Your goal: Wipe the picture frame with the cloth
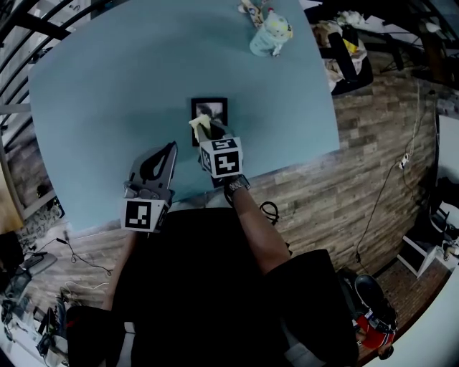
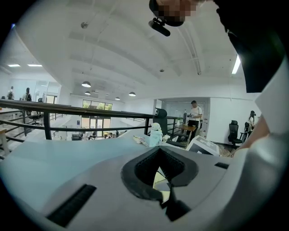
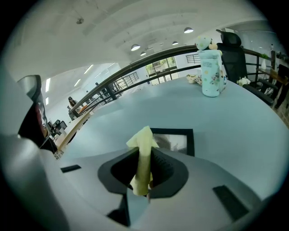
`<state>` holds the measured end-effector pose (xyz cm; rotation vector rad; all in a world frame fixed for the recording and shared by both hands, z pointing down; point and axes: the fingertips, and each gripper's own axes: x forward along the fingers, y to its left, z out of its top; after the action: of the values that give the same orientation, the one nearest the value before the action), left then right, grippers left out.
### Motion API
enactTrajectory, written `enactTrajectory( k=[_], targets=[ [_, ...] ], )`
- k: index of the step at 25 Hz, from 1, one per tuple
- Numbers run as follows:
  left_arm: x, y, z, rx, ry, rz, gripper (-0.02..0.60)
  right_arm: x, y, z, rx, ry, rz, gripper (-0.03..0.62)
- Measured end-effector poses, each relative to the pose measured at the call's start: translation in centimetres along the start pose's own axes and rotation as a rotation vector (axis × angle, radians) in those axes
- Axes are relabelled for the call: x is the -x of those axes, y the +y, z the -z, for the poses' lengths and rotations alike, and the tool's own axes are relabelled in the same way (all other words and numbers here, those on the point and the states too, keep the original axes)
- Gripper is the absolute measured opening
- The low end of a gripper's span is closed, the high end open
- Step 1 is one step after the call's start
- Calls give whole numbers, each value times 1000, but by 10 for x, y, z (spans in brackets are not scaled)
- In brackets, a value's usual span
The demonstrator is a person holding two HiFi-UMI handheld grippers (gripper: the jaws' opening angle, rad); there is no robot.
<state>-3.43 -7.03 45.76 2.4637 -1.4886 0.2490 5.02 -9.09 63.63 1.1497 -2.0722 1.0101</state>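
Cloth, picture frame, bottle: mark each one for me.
cloth [image 3: 143,160]: right gripper view, midway up the upright yellow strip.
picture frame [image 1: 213,109]: head view, on the photo pane, in its upper half.
bottle [image 3: 211,74]: right gripper view, on the pale blue body.

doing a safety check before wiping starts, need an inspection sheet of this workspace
surface: blue table, no spills seen
job's things: frame lies flat near the table's front edge; yellow cloth is at its near left part, contact cannot be told
clutter: bottle with small bits beside it at the far edge
grippers: right tongs shut on the cloth; left tongs shut, empty, left of the frame
cables: cable on the floor at right; wires at left
surroundings: plank floor, railing, a person far off
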Motion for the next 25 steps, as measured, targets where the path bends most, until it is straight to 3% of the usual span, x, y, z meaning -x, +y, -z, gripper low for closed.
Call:
enactTrajectory(
  k=[11, 14, 25],
  targets=[
    [19, 12, 3, -9, -52, -18, -3, -22, 34, 13, 34, 46, -50, 58],
    [21, 13, 5, 2, -8, -30, -3, -23, 32, 17, 23, 55, -42, 58],
    [23, 14, 7, 0, -13, -7, -3, -25, 25, 21, 8, 54, -10, 58]
  ],
)
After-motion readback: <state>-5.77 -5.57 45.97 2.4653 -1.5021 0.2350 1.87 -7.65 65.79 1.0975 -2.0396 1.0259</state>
